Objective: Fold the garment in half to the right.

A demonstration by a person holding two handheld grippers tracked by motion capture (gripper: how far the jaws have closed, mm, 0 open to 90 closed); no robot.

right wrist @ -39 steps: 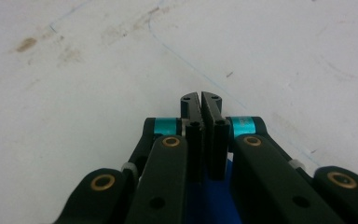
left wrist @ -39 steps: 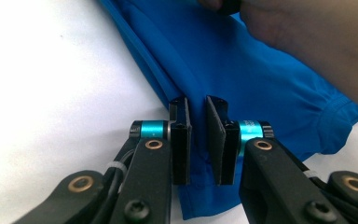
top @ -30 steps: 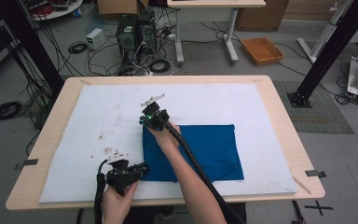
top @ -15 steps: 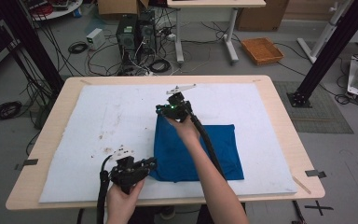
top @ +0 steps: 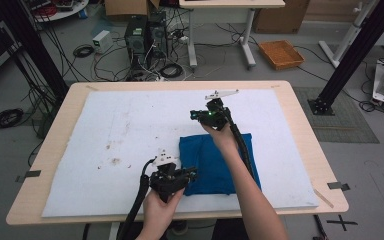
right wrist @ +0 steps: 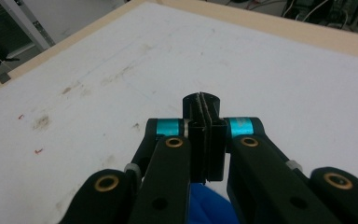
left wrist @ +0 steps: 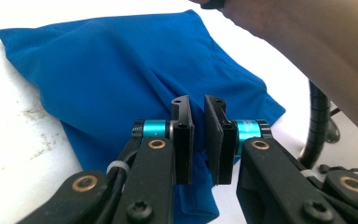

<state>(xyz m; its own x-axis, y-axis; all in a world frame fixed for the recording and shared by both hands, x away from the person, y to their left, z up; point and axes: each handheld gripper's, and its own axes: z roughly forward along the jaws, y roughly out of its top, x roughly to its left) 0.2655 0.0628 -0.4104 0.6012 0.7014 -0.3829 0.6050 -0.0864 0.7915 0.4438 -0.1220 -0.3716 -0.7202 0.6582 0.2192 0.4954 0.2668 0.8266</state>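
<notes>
While no writing reads anywhere, both grippers' jaws pinch the blue cloth [top: 215, 165].

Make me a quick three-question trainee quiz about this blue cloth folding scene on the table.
1. True or false: the blue cloth lies on the white mat.
2. Which gripper is nearer the table's far edge? A) left gripper B) right gripper
3. Fill in: in the right gripper view, the right gripper's jaws are pressed ____.

Key: 1 true. 2 B. 3 together, with blue fabric showing just beneath them; whether they pinch it cannot be told.
</notes>
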